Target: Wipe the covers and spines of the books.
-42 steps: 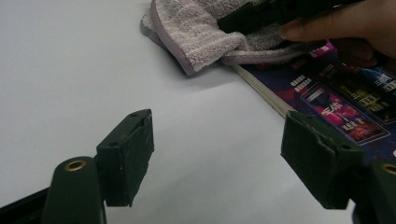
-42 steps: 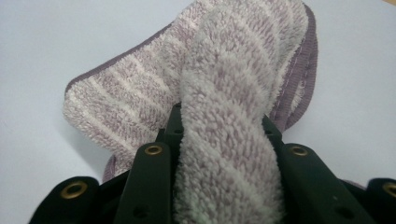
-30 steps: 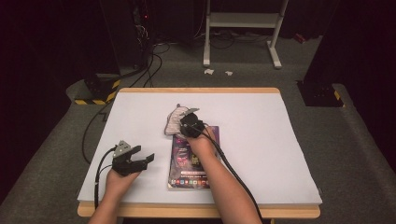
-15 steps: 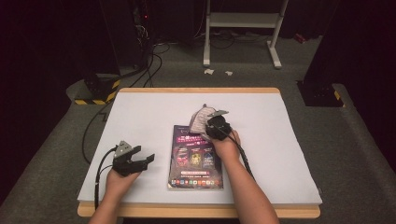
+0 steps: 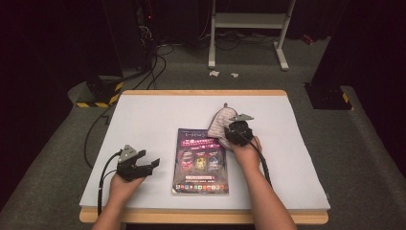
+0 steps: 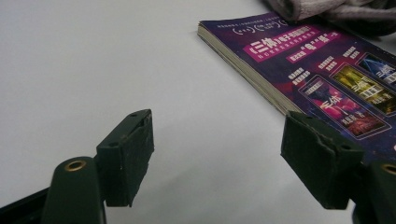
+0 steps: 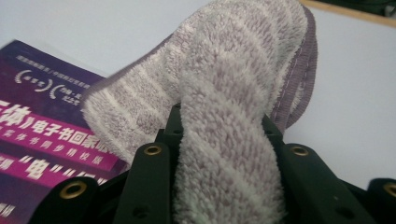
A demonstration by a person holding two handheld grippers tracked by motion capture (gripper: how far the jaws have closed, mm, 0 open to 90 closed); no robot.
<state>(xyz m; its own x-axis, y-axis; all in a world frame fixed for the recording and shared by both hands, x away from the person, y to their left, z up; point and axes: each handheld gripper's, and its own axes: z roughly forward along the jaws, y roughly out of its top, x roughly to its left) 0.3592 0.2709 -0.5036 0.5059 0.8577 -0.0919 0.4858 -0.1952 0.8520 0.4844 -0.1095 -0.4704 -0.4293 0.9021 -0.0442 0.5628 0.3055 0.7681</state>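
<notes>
**Cloth in the right tongs, clear of the book's corner**

While the left tongs sit low at the lower left of the high view, jaws apart with nothing between them, all the work is on the other side. In the left gripper view those pads frame bare white worktop, with the book lying just beyond them toward the right of the frame.

Up past the middle of the high view, the right tongs are clamped on the striped grey cloth. The right gripper view shows it plainly: a thick fold of cloth pinched between the two black jaws, the rest fanning up and away from them. The purple book lies at the left of that frame, under the cloth's near edge.

To do this well, I'd say keep the pinch firm and carry the cloth high enough that its hanging edge doesn't drag the cover. In the high view the cloth overlaps the book's upper right corner, so whether it touches there I cannot tell. The open worktop to the right looks the safe place to set it down.
</notes>
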